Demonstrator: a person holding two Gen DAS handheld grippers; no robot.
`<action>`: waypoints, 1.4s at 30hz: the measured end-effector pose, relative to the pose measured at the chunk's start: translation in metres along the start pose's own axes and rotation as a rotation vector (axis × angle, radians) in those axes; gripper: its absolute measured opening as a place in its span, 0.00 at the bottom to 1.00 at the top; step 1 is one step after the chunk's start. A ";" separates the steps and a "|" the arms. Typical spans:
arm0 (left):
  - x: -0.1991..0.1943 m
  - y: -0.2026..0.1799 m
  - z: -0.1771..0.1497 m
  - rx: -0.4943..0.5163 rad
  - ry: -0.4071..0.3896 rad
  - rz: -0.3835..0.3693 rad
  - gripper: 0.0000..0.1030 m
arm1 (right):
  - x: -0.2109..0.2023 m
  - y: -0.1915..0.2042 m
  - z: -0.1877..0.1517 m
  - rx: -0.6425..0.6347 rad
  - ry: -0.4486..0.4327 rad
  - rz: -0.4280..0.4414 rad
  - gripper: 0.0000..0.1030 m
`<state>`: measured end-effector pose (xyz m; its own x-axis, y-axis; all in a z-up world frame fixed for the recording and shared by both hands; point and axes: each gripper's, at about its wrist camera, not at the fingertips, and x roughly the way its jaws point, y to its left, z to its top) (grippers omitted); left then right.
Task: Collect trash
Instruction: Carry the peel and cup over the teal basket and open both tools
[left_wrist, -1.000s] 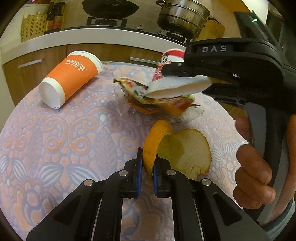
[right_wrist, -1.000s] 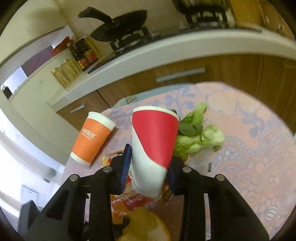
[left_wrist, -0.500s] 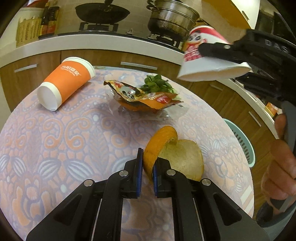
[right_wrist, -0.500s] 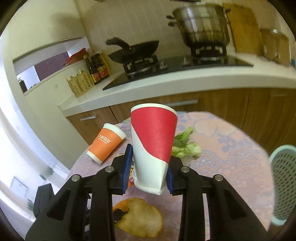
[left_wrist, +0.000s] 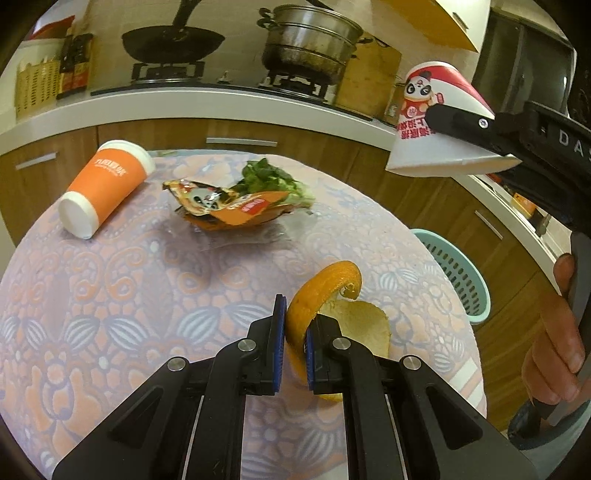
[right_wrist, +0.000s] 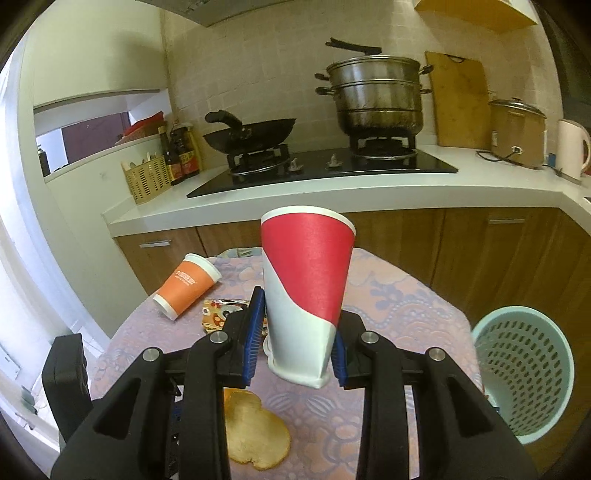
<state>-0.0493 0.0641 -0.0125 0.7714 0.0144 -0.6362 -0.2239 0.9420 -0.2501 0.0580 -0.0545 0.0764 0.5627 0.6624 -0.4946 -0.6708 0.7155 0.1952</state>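
- matt paper cup (right_wrist: 303, 291), red and white
- glossy crinkled foil wrapper (left_wrist: 225, 206)
- patterned cloth on table (left_wrist: 110, 280)
- perforated plastic basket (right_wrist: 524, 373)
- pitted orange peel (left_wrist: 325, 295)
- shiny steel pot (right_wrist: 376, 96)

warm, even indoor light, sharp centres, strong fisheye bending and dark vignette at the edges

two paper cups: an orange cup (left_wrist: 105, 186) lying far left on the table, a red-and-white cup (right_wrist: 304, 291) held up at right. one orange peel (left_wrist: 332, 314) near. one snack wrapper (left_wrist: 225, 206), one clump of greens (left_wrist: 271, 179), one teal basket (right_wrist: 524, 373) right.
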 end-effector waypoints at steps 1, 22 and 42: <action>0.000 -0.003 0.001 0.007 -0.002 -0.003 0.07 | -0.003 -0.002 -0.001 0.000 -0.003 -0.007 0.28; 0.034 -0.096 0.055 0.224 -0.014 -0.067 0.07 | -0.039 -0.113 -0.032 0.134 -0.008 -0.220 0.28; 0.170 -0.230 0.093 0.335 0.099 -0.144 0.07 | -0.031 -0.283 -0.085 0.480 0.090 -0.460 0.28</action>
<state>0.1888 -0.1187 0.0044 0.7160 -0.1435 -0.6832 0.1028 0.9897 -0.1000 0.1891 -0.2962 -0.0350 0.6837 0.2602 -0.6817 -0.0714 0.9536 0.2925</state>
